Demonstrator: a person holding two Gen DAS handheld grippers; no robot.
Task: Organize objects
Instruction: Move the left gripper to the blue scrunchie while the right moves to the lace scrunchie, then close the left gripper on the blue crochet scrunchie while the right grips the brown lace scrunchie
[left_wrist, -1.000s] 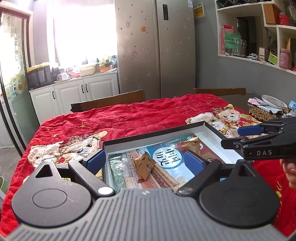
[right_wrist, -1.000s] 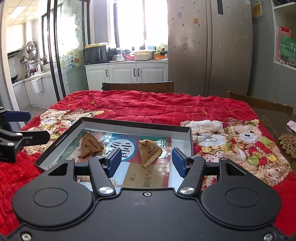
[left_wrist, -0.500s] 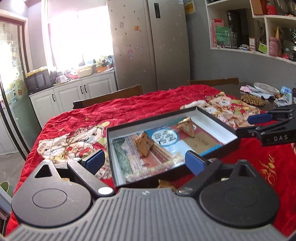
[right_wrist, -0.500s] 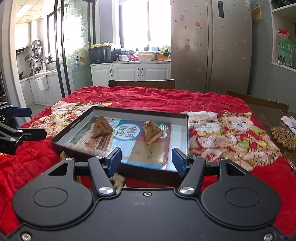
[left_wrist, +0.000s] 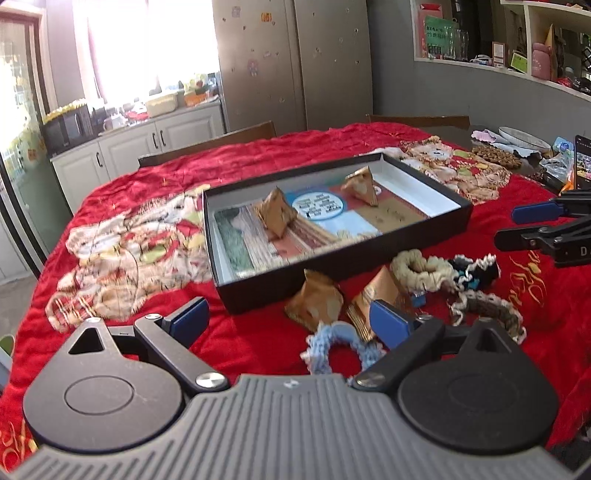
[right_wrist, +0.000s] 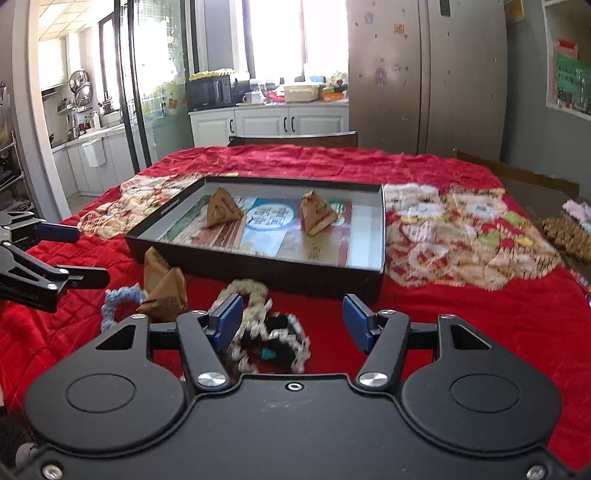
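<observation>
Left wrist view: the left gripper (left_wrist: 288, 317) gapes empty above a light-blue crocheted scrunchie (left_wrist: 338, 343). Two brown pyramid packets (right_wrist: 221, 212) sit inside the shallow black cardboard box (right_wrist: 266, 266). The right gripper (right_wrist: 291, 321) is likewise spread, empty.

Quilted red cloth cover (right_wrist: 461, 325) is lying matt and soft. Black cardboard box (right_wrist: 258, 266) is showing a matt wall — its printed paper lining looking glossy. Crocheted yarn scrunchies (left_wrist: 421, 267) are appearing rough; gold foil packets (left_wrist: 317, 306) — shiny.

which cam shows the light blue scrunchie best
The left wrist view: the light blue scrunchie lies close and sharp on the red cloth, just ahead of the open left gripper. In the right wrist view it sits small at the left, partly hidden behind a brown packet.
</observation>
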